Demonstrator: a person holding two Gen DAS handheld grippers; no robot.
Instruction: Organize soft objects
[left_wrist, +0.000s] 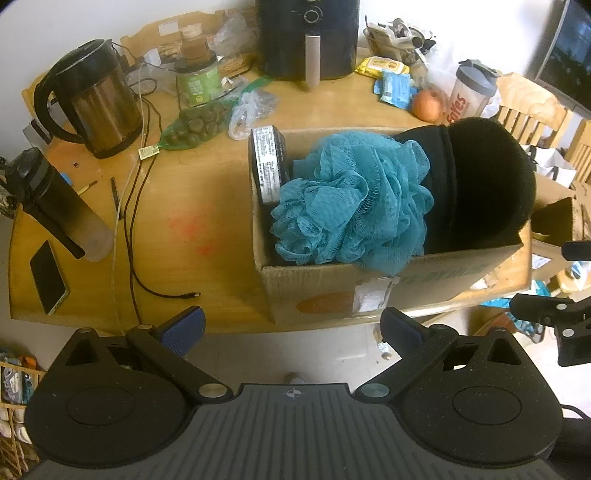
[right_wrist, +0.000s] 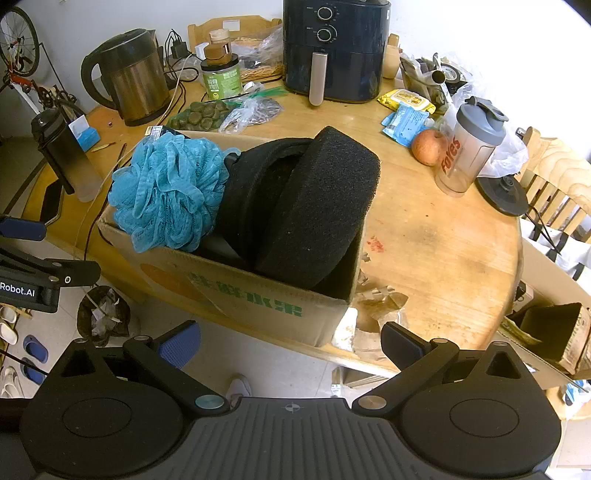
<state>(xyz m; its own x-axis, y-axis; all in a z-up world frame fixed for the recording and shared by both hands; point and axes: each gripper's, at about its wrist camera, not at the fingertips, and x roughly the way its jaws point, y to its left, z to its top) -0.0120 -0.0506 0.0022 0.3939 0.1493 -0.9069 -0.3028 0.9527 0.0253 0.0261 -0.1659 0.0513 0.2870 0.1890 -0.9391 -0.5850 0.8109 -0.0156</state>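
A cardboard box (left_wrist: 388, 280) is shown at the near edge of a round table (left_wrist: 192, 236), packed with a teal loofah (left_wrist: 351, 206), black foam pads (right_wrist: 317, 206) and a labelled tin (left_wrist: 267, 164). The loofah is seen bulging over the near wall of the box, and the foam stands well above the rim. Risk: either item could be tipped out if brushed, since both are light and springy and neither is seated low; the box itself, set close to the table edge, could be nudged off by a push. The left gripper (left_wrist: 291, 326) is held wide apart, empty, short of the box and touching nothing. The right gripper (right_wrist: 290, 345) is likewise spread wide, empty and clear of the box.
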